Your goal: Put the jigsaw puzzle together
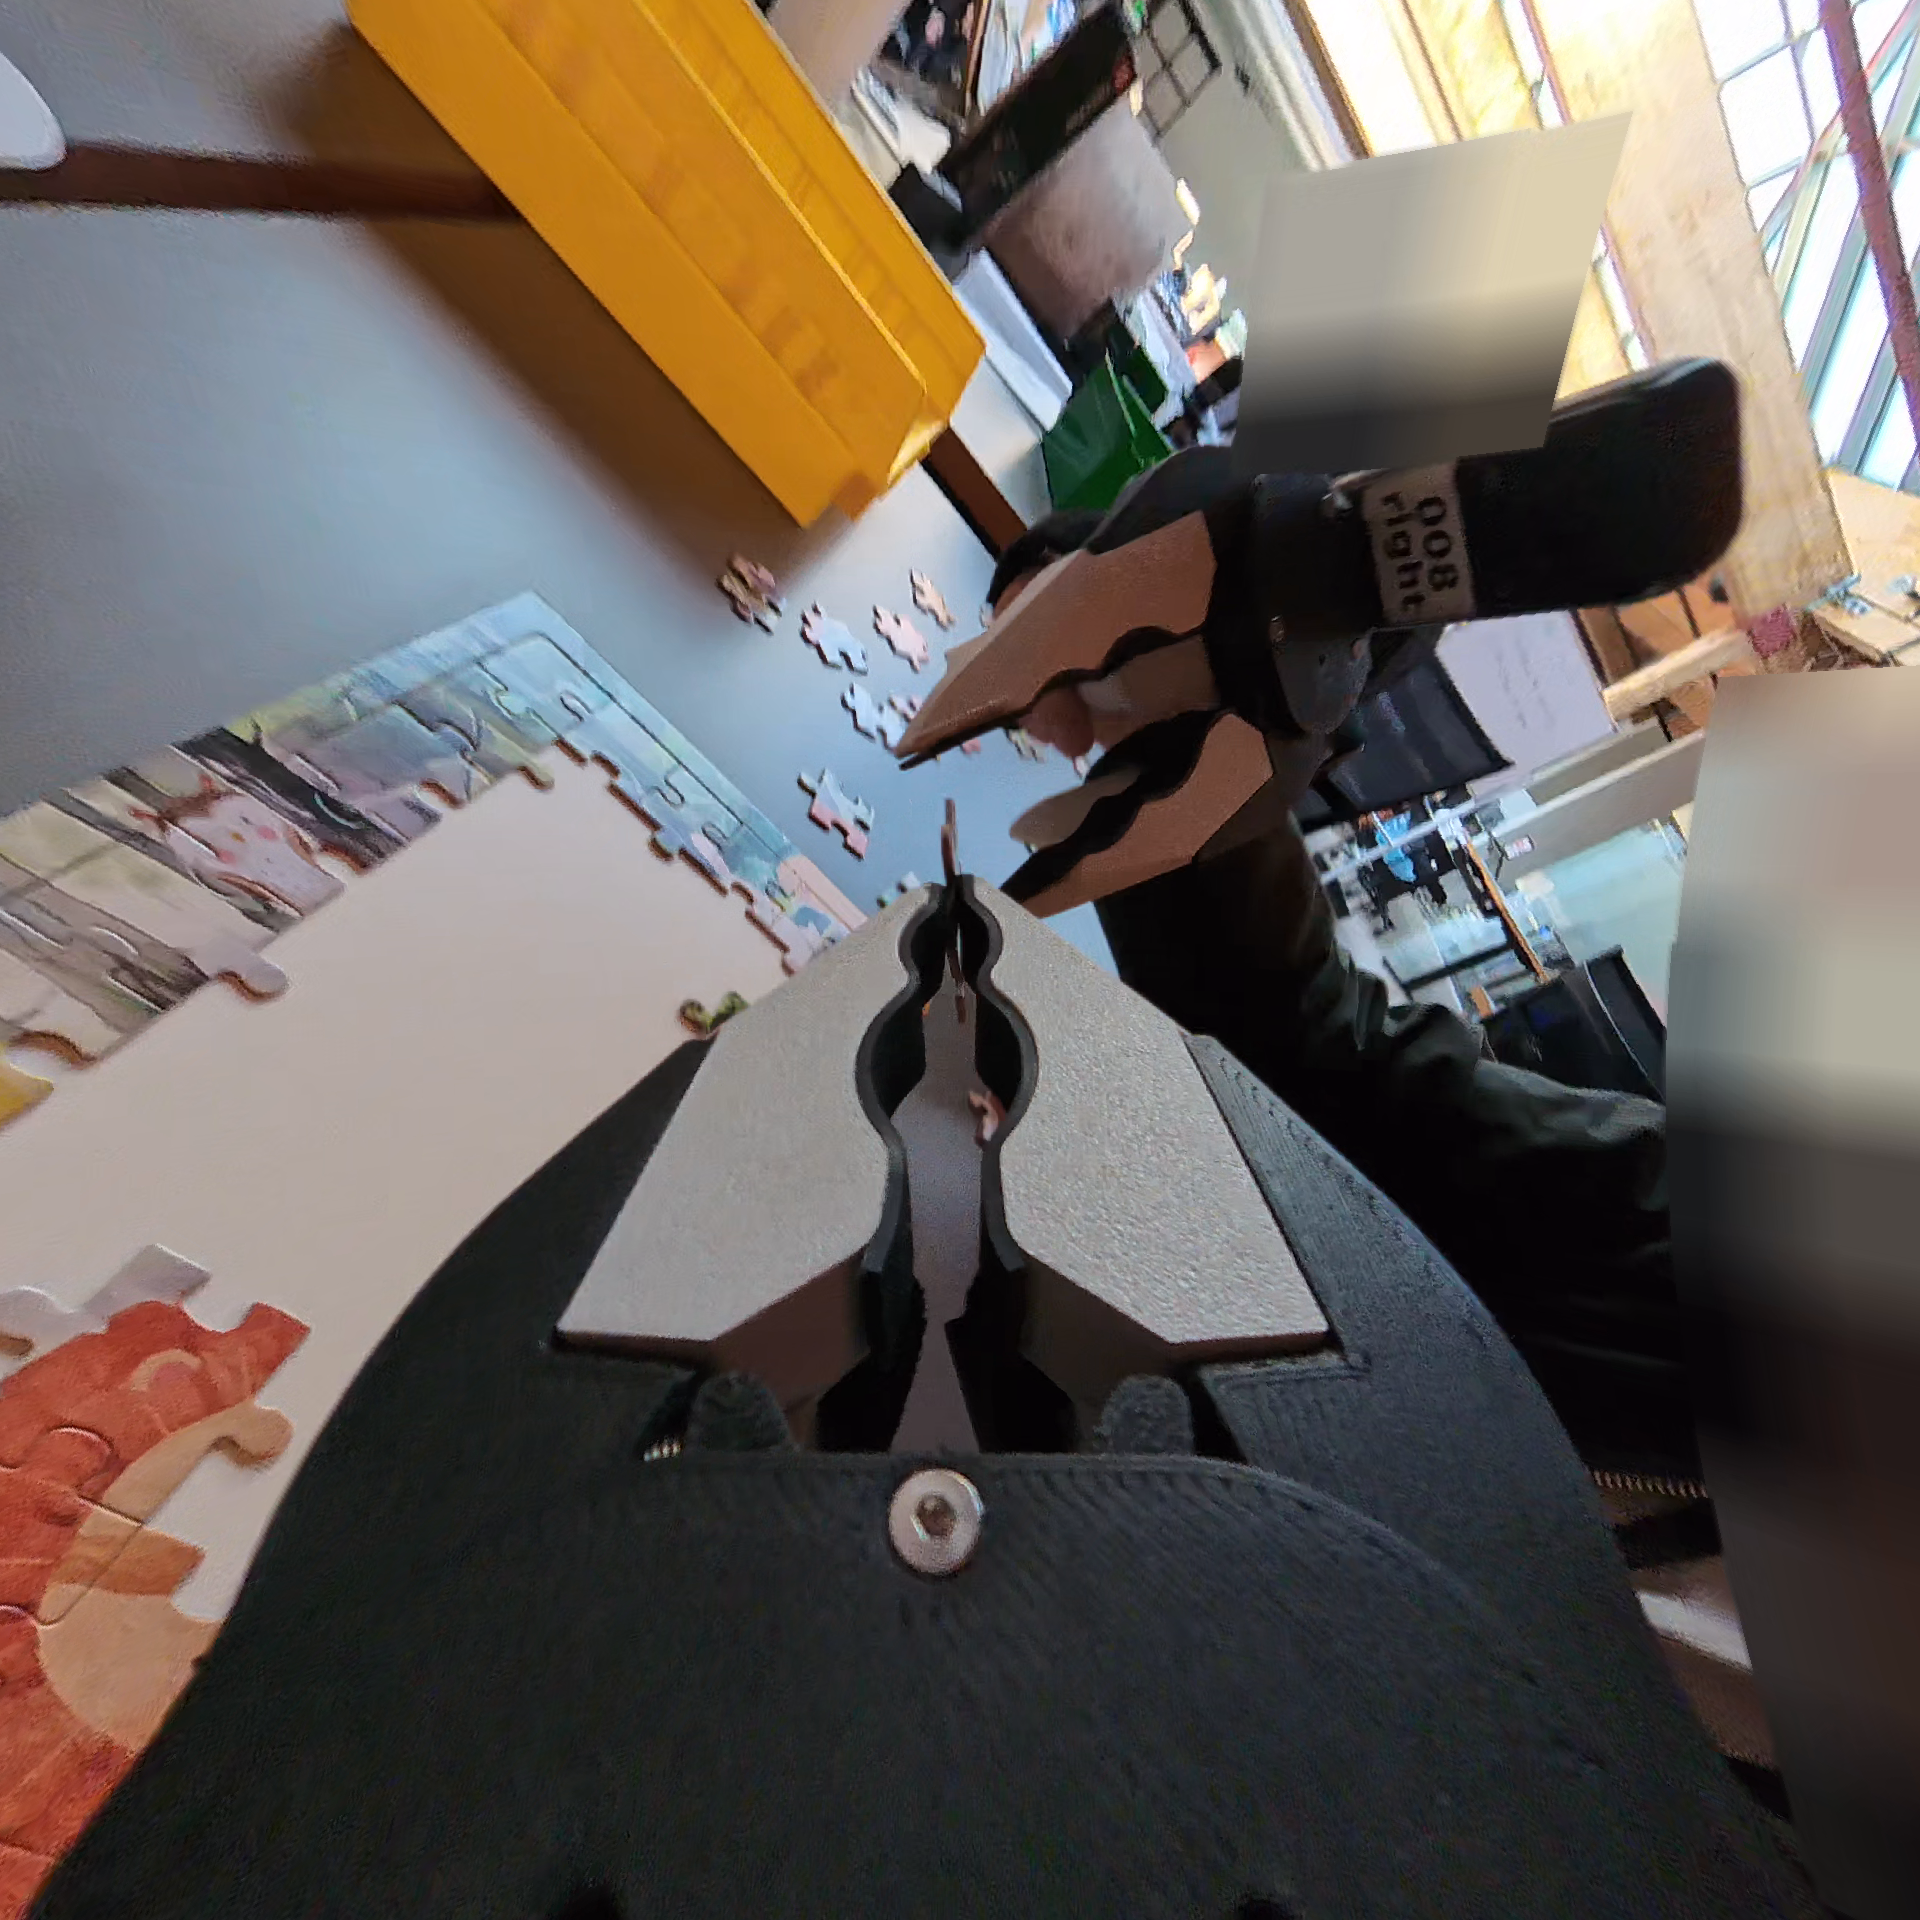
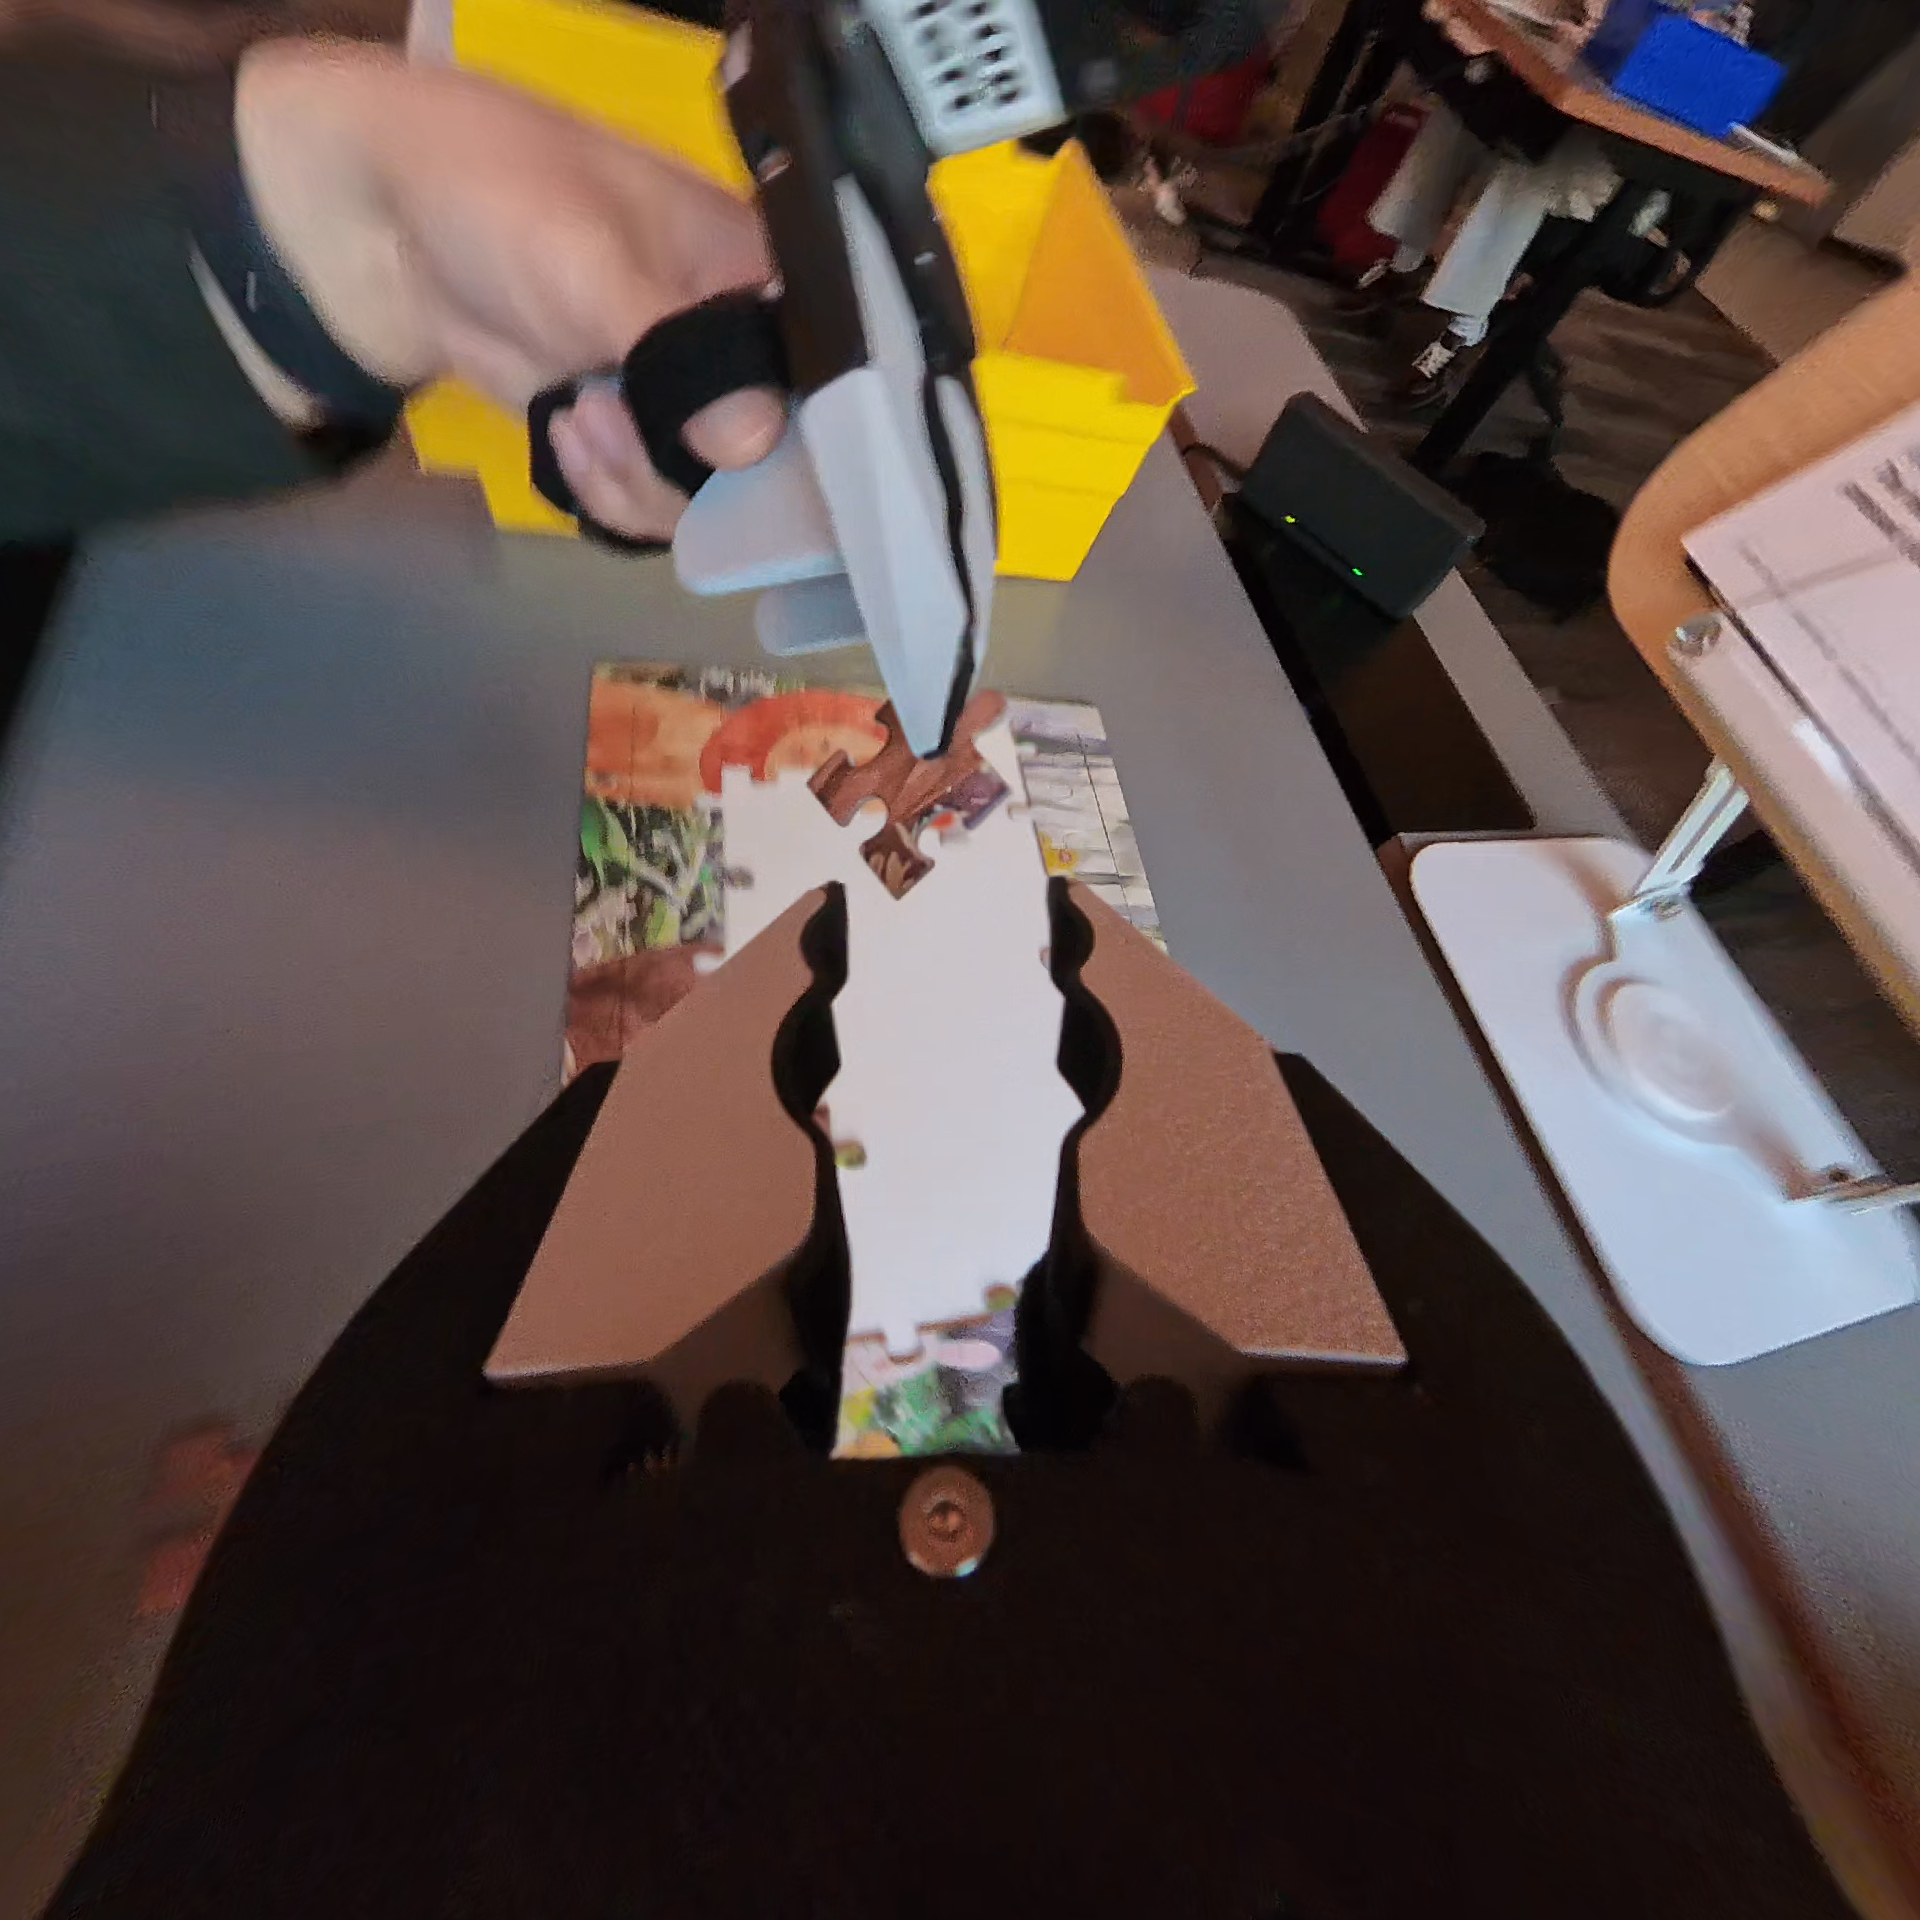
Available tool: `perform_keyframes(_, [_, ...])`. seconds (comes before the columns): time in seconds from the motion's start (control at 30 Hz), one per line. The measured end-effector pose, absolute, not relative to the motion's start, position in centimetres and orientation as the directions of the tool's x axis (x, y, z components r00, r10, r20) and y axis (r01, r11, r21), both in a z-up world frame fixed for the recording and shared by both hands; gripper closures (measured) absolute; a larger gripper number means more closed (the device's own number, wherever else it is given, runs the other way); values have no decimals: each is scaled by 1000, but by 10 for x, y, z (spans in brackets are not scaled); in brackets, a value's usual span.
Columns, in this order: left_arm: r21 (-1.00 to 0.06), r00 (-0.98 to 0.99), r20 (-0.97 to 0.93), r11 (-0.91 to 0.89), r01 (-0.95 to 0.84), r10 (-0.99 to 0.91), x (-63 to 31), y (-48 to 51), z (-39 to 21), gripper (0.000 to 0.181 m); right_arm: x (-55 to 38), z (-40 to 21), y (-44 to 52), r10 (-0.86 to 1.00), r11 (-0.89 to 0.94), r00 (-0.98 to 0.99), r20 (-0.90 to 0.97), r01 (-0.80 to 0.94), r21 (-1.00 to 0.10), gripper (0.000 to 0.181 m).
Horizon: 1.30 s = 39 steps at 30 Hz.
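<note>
The partly assembled jigsaw puzzle (image 1: 312, 831) lies flat on the grey table (image 1: 260, 436), its white centre unfilled. A yellow bin (image 1: 675, 229) stands beyond it. The left gripper (image 1: 951, 904) is closed, pinching one puzzle piece (image 2: 904, 800) edge-on above the puzzle. Loose pieces (image 1: 836, 810) lie just beside the puzzle. The right gripper (image 2: 945, 904) is open and holds nothing.
</note>
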<state>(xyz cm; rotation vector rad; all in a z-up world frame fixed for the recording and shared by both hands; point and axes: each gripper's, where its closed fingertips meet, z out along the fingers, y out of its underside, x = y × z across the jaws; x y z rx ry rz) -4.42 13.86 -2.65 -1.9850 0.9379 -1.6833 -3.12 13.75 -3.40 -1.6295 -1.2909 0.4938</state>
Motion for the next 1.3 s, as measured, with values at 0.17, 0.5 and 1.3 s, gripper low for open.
perform_keyframes(0.17, [-721, 64, 687, -690, -65, -724, -51, 159, -1, 181, -41, -16, 141, 902, -305, 360, -237, 147, -941, 124])
perform_keyframes(0.5, [-773, 72, 634, -631, 61, -770, -54, 167, 18, 181, -57, 6, 152, 713, -646, 115, -692, -277, -712, 162])
perform_keyframes(1.3, [-744, 56, 668, -667, 29, -742, -59, 166, 13, 162, -29, -2, 157, 696, -684, 114, -709, -193, -703, 181])
